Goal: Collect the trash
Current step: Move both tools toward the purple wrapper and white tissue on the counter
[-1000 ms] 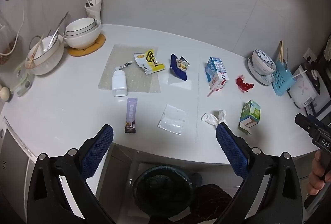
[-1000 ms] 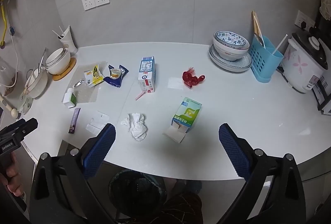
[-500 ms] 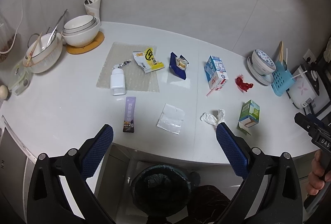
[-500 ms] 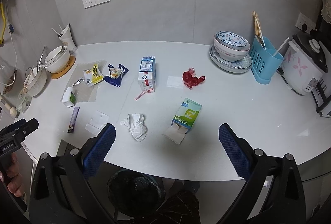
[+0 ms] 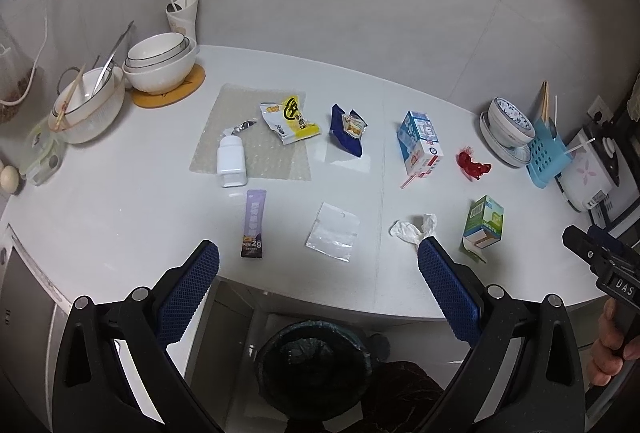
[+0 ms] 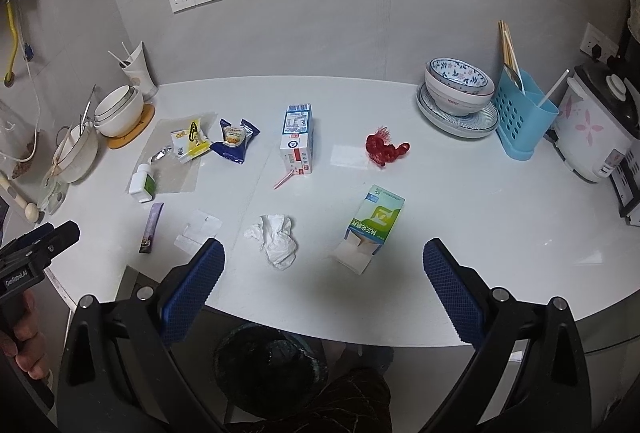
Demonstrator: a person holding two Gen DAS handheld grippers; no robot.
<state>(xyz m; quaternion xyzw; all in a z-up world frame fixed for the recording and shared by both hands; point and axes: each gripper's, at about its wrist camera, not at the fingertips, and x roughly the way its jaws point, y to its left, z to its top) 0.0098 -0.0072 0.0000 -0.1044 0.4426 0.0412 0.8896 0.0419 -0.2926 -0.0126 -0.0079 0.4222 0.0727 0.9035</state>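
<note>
Both the left tool (image 5: 318, 265) and the right tool (image 6: 323, 263) hang spread wide and empty over the near edge of the white tabletop (image 6: 460, 217), above a dark-lined bin (image 5: 314, 357) on the floor. Trash lies scattered: a purple sachet (image 5: 253, 223) with its long axis running near-to-far (printed end nearest), a crumpled tissue (image 6: 276, 239), and a green carton (image 6: 376, 221) and a blue milk carton (image 6: 298, 137) on their sides.

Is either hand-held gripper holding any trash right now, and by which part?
Nothing is held. The left hand-held gripper and right hand-held gripper are both open and empty.
</note>
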